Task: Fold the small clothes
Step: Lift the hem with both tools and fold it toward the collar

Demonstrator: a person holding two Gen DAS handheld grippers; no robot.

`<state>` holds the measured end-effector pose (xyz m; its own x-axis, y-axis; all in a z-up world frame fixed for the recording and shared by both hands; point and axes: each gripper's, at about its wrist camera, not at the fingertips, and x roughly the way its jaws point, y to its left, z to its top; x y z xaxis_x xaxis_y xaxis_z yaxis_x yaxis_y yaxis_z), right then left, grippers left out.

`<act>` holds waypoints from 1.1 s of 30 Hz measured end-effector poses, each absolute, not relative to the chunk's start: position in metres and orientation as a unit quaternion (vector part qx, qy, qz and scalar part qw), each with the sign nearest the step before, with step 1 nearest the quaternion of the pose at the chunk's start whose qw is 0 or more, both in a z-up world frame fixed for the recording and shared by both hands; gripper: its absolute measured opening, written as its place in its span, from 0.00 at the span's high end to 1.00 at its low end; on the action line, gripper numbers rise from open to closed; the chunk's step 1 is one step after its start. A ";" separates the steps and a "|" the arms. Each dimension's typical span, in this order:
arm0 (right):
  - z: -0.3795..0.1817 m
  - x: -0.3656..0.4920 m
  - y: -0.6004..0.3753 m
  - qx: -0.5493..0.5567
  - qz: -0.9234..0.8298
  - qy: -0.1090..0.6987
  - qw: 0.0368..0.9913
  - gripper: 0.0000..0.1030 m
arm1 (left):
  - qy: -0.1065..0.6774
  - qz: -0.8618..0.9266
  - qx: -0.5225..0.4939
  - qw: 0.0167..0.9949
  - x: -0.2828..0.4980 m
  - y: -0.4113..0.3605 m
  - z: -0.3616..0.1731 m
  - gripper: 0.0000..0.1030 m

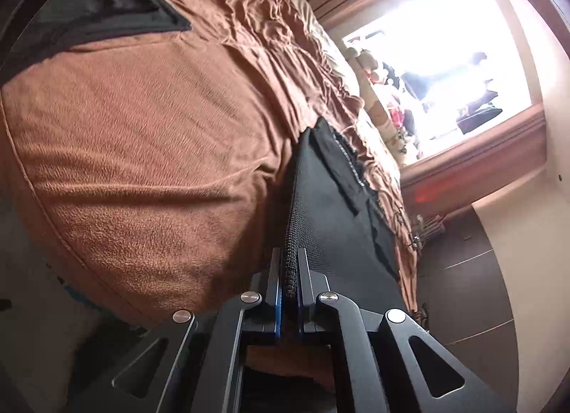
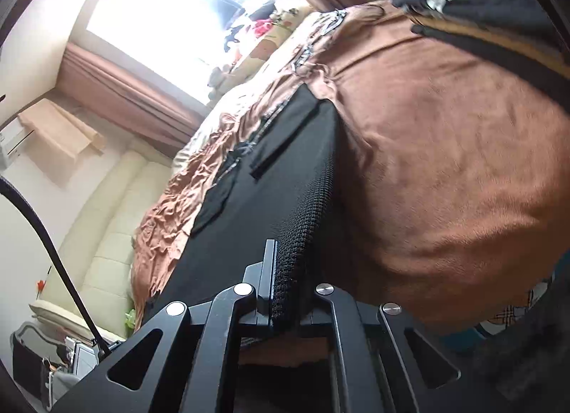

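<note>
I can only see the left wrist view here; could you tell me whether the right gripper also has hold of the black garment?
Observer: Yes, the right gripper is shut on the black garment's knitted hem.
Operator: Thank you. What lies on its far side?
Observer: A cream sofa beside the brown blanket.
Operator: Anything near that gripper?
Observer: A black cable hangs at its left.
</note>
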<state>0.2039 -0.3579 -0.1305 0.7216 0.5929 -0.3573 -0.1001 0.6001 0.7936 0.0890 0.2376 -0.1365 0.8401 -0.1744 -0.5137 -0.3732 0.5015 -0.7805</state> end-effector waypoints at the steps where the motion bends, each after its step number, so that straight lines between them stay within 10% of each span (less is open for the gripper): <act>1: -0.131 0.202 -0.358 0.395 0.210 0.308 0.839 0.97 | 0.272 0.058 -0.497 0.822 0.085 0.239 -0.133 0.95; 33: -0.103 0.117 -0.376 0.352 0.255 0.281 0.855 0.97 | 0.179 0.014 -0.481 0.858 -0.067 0.231 -0.059 0.95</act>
